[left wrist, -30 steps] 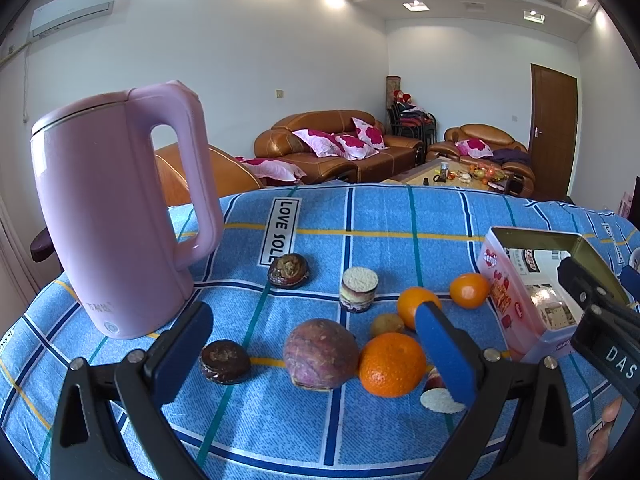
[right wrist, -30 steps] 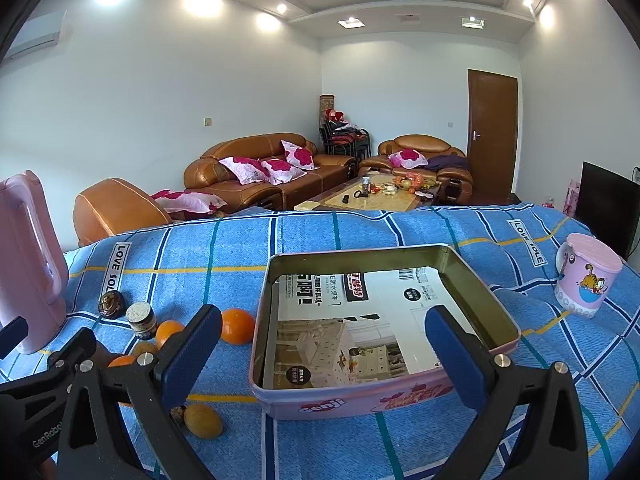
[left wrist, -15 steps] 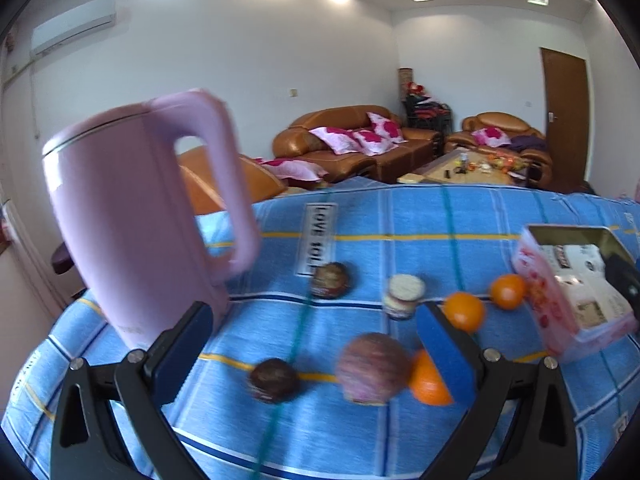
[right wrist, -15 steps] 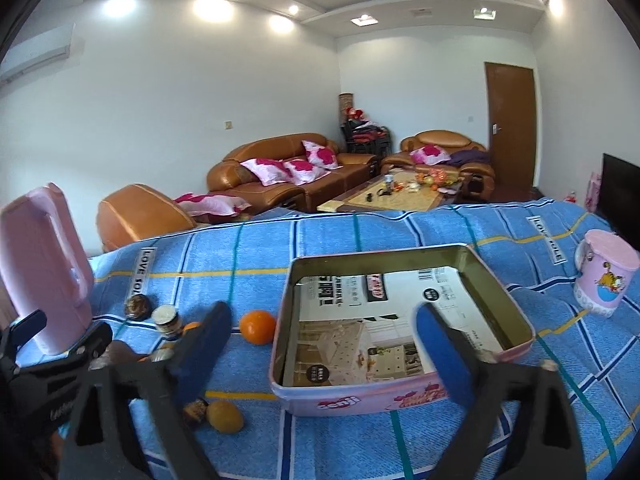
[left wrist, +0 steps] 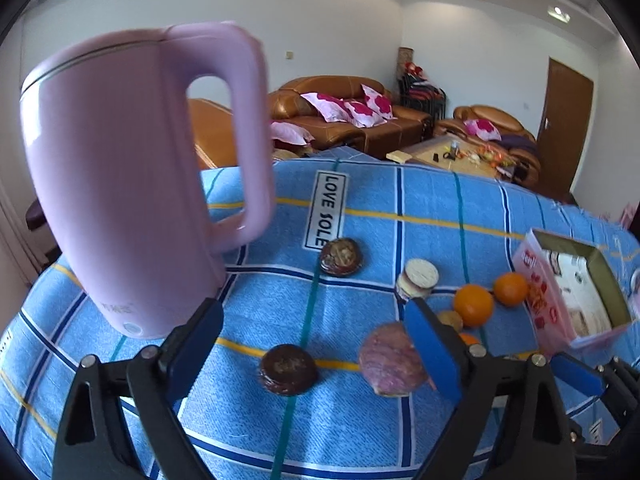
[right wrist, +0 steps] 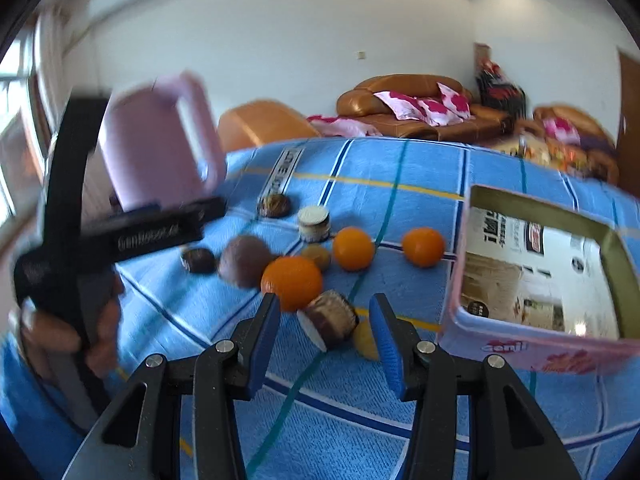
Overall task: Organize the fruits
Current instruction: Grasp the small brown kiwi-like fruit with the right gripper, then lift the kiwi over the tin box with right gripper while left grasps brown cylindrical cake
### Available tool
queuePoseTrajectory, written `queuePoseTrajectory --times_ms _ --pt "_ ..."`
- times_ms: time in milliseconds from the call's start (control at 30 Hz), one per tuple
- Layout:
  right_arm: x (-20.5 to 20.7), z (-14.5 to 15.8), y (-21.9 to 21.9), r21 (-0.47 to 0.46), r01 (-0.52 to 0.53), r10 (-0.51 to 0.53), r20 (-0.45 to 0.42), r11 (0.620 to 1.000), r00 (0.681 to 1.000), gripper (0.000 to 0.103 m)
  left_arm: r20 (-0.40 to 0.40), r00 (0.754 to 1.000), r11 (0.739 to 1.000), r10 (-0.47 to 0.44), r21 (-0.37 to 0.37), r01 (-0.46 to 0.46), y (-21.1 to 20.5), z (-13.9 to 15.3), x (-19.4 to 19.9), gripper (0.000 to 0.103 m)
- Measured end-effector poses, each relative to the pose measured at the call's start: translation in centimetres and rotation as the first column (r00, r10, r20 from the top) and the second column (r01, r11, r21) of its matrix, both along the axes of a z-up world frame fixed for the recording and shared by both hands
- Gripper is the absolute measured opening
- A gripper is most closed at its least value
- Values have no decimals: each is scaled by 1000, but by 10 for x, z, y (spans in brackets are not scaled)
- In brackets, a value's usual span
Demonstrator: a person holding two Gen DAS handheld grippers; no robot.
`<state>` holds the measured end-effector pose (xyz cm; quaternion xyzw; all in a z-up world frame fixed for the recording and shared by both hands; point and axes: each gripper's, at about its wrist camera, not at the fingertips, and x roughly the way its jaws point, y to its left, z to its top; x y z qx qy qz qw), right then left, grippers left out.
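Fruits lie scattered on the blue checked cloth [left wrist: 400, 208]. My left gripper [left wrist: 312, 344] hovers low over a dark round fruit [left wrist: 288, 368], which lies just past its tips; the jaws are closing and the pads do not touch it. A purple round fruit [left wrist: 392, 360] sits by the right finger. My right gripper [right wrist: 326, 336] is closing around a brown cut fruit with a white face [right wrist: 328, 320], a gap still showing on each side. Three oranges [right wrist: 292, 282] [right wrist: 353, 248] [right wrist: 423, 246] lie behind it. The open pink tin [right wrist: 540, 332] stands at the right.
A tall pink kettle [left wrist: 120, 184] stands close at the left of the left gripper. A small yellow fruit [right wrist: 364, 340] lies against the right finger. A hand [right wrist: 48, 332] holds the left gripper's black body [right wrist: 152, 232] beside the fruits.
The right gripper swung left from the tin to the fruits, and its jaws narrowed a lot. The left gripper turned left toward the kettle and its jaws narrowed slightly.
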<state>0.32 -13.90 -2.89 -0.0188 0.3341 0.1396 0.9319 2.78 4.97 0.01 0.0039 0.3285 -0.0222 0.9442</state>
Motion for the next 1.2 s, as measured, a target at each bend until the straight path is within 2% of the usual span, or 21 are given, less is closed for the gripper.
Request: queuePoseTrajectory --times_ms 133,367,500,600,767,800,833,933,1033,1100,1200 --pt "3 -8 -10 20 11 -10 -73 1000 997 49 12 997 997 -71 12 71 -12 5 -5 92" --pt "9 -14 -33 -16 24 -26 -116 1000 993 49 36 982 981 -188 54 186 -33 10 -17 92" --pt "22 -22 -37 44 10 -1 -193 999 981 49 30 968 967 -249 59 247 -41 10 -22 90" --pt "28 -23 -39 62 0 12 -205 998 979 49 23 959 959 -281 53 279 -44 8 -23 88" --pt "28 -22 -36 50 -19 29 -201 999 979 49 9 943 943 -333 28 332 -46 4 -22 79" --pt "27 -22 -34 37 -24 31 -199 999 980 44 3 939 939 -344 20 344 -46 3 -21 73" --pt "25 -22 -31 16 -27 30 -198 999 980 29 -1 934 934 -356 8 356 -47 1 -21 66" --pt "23 -22 -30 -9 -36 34 -193 999 981 28 -22 918 919 -395 -30 394 -48 -3 -19 58" --pt "17 -13 -39 47 -36 43 -171 998 984 28 -14 906 905 -424 -54 422 -49 -3 -22 57" --pt "13 3 -49 121 -38 52 -116 992 992 28 -7 899 896 -438 -76 436 -49 -2 -25 57" --pt "5 24 -61 140 5 -3 -13 990 1000 28 -6 896 893 -443 -86 441 -54 -3 -29 57"
